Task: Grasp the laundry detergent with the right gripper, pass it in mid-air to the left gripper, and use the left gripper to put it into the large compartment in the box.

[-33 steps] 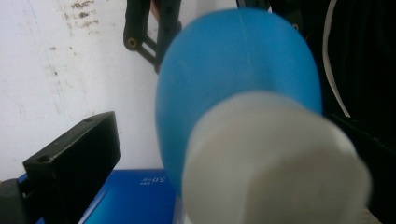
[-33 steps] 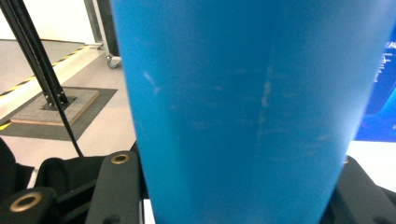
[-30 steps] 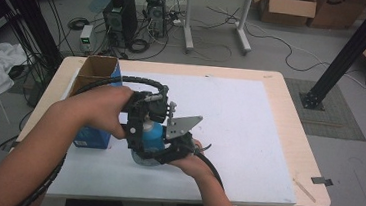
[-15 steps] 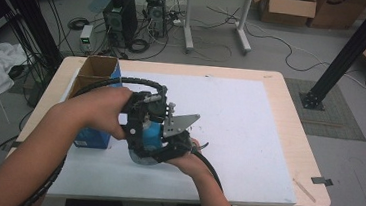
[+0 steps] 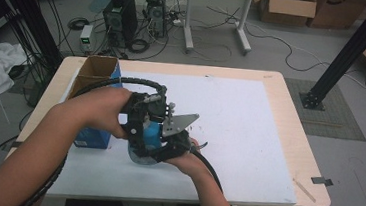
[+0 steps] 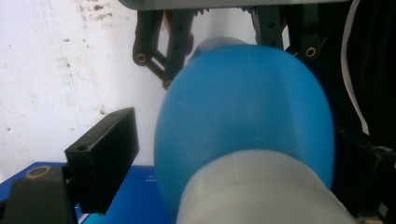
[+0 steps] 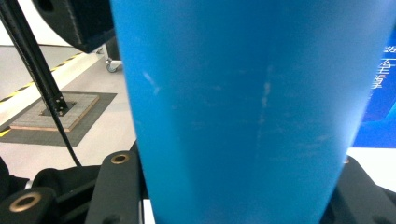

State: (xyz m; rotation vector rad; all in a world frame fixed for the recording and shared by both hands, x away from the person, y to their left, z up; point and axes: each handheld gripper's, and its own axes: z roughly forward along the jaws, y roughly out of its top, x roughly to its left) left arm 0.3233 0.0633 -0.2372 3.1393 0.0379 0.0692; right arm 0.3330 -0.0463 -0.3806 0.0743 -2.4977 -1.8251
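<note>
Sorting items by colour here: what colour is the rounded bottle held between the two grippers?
Blue, with a pale grey ribbed cap end; the bottle shows best in the left gripper view.

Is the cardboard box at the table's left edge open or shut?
Open: the cardboard box has no cover on top, and the high view looks down into its brown inside.

The blue bulb (image 5: 148,139) was a smooth, rounded, matte blue object, egg-shaped, with a pale grey ribbed collar (image 6: 261,191) at one end. It was held up off the white-covered bench, towards the near left part, just beside an open cardboard-and-blue box. In the left gripper view its rounded body (image 6: 247,112) bulged between two black jaws, the collar end nearest the camera. In the right gripper view its blue surface (image 7: 247,107) showed faint pale scuffs and stood upright.
</note>
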